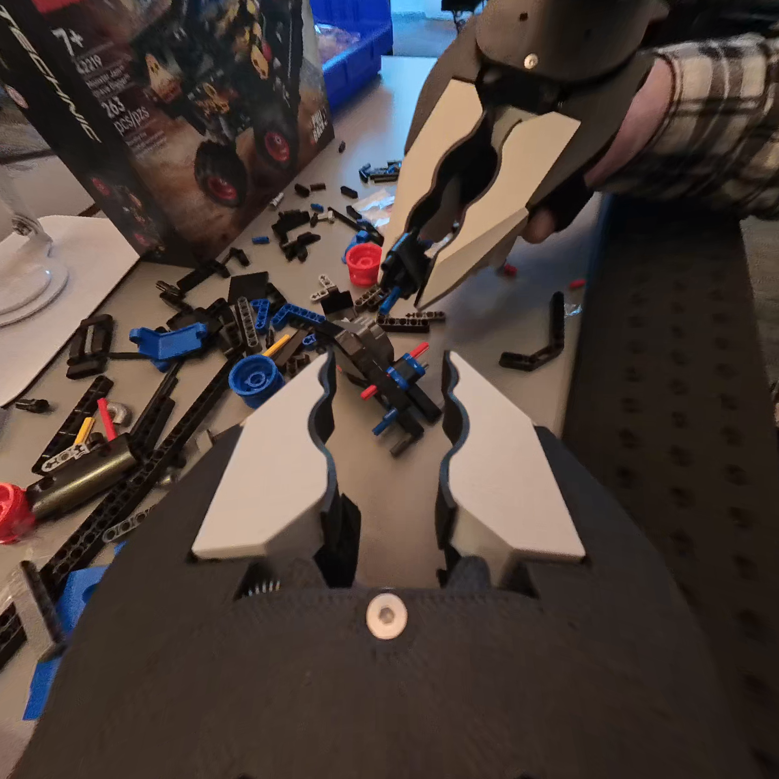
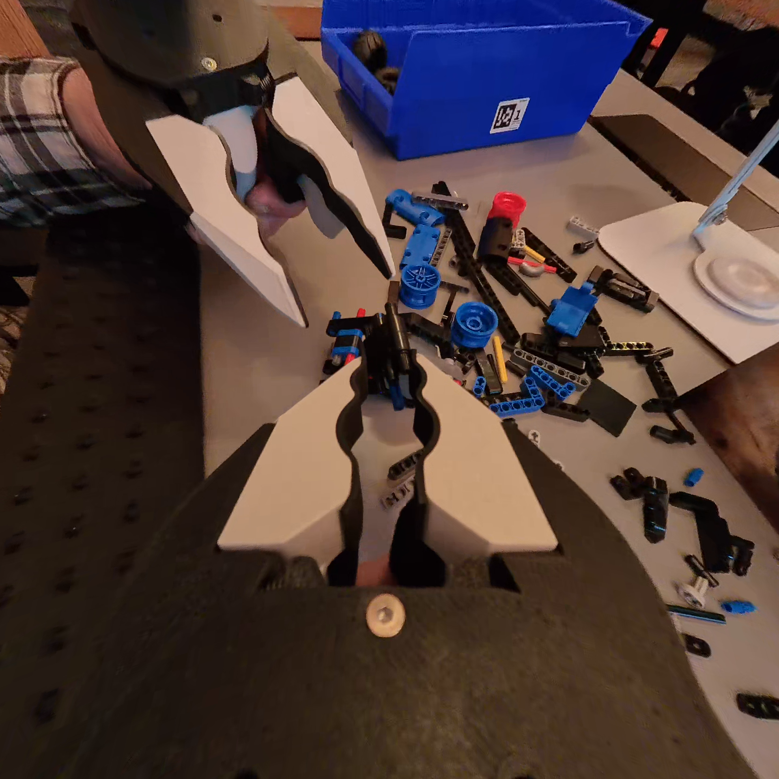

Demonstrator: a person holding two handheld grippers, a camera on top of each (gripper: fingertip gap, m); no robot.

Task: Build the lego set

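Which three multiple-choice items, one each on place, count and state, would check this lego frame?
1. Where is the blue bin?
A) on the floor
B) on the table, at its far side beyond the loose parts
C) on a chair

2. How many blue rims lie in the right wrist view?
A) none
B) two
C) five

3. The right gripper is:
A) open and empty
B) shut on a black-and-blue part
C) shut on a red rim

Key: B, the bin stands behind the pile; B, two rims lie near each other; B, its fingers clamp the part.
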